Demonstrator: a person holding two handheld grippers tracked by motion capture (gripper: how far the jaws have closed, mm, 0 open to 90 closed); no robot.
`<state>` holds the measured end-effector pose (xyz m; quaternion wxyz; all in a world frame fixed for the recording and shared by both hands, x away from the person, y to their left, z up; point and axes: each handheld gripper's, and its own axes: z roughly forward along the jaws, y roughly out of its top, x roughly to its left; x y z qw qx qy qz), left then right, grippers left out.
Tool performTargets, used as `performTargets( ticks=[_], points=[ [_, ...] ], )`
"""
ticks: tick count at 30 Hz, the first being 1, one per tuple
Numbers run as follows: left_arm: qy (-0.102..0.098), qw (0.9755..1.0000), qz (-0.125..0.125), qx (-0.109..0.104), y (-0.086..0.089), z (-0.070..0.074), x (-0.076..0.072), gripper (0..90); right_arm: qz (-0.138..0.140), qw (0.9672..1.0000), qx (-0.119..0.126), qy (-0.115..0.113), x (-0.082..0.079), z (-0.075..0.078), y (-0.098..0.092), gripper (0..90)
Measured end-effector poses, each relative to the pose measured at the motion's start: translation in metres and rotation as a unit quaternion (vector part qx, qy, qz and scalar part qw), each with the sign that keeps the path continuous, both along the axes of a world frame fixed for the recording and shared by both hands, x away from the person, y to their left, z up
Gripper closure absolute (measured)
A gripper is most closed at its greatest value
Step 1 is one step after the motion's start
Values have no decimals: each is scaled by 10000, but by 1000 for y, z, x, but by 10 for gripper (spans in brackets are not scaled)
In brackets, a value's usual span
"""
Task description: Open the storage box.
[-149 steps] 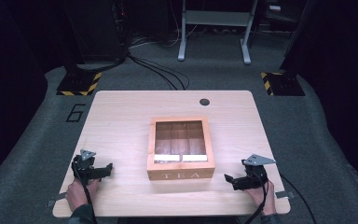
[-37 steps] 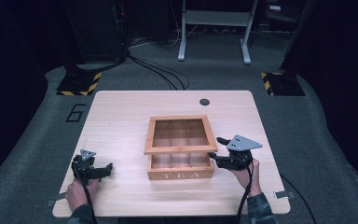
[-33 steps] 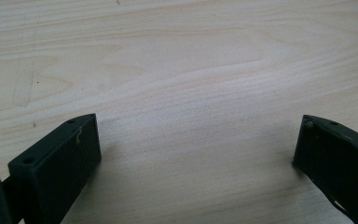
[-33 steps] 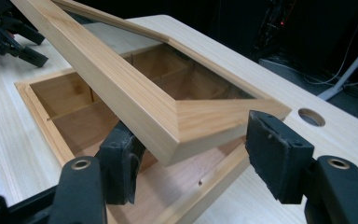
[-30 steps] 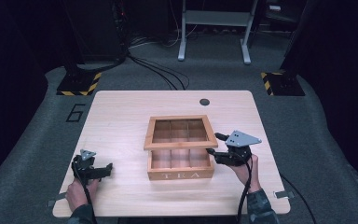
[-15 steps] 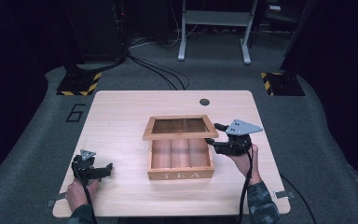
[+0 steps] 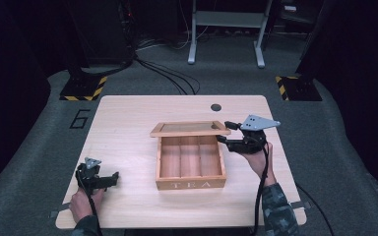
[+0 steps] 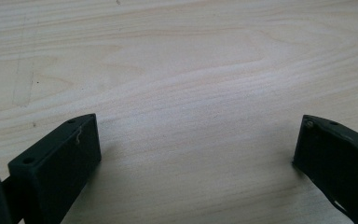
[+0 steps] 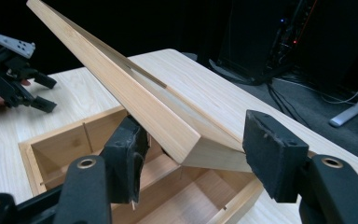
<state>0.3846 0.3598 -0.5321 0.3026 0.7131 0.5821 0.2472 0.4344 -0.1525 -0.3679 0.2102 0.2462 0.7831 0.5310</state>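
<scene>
Now lid raised higher, right gripper beneath corner

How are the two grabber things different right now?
The left gripper rests low on the table, its fingers wide apart over bare wood. The right gripper is raised, its fingers around the corner of the tea box lid, tilting it up. Both are black and hand-held.

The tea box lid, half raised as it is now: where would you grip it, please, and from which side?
Grip the lid at its free front right corner, coming from the box's right. The lid tilts up from the rear edge, so that corner stands clear; the right hand-held gripper already straddles it.
</scene>
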Motion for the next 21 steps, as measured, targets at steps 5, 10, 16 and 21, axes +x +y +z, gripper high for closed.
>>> performTargets(
  ticks=[5, 10, 16, 21],
  points=[
    [1, 10000, 0, -1, 0, 0, 0, 3, 51, 9998, 115, 119, 9, 6, -1, 402],
    [0, 10000, 1, 0, 0, 0, 0, 3, 83, 9994, 246, 221, 19, 11, -2, 403],
    [-1, 10000, 0, -1, 0, 0, 0, 3, 113, 9985, 398, 364, 31, 18, -2, 405],
    [0, 10000, -1, -1, 0, 0, 0, 3, 82, 9977, 488, 453, 40, 24, -1, 410]
  ],
)
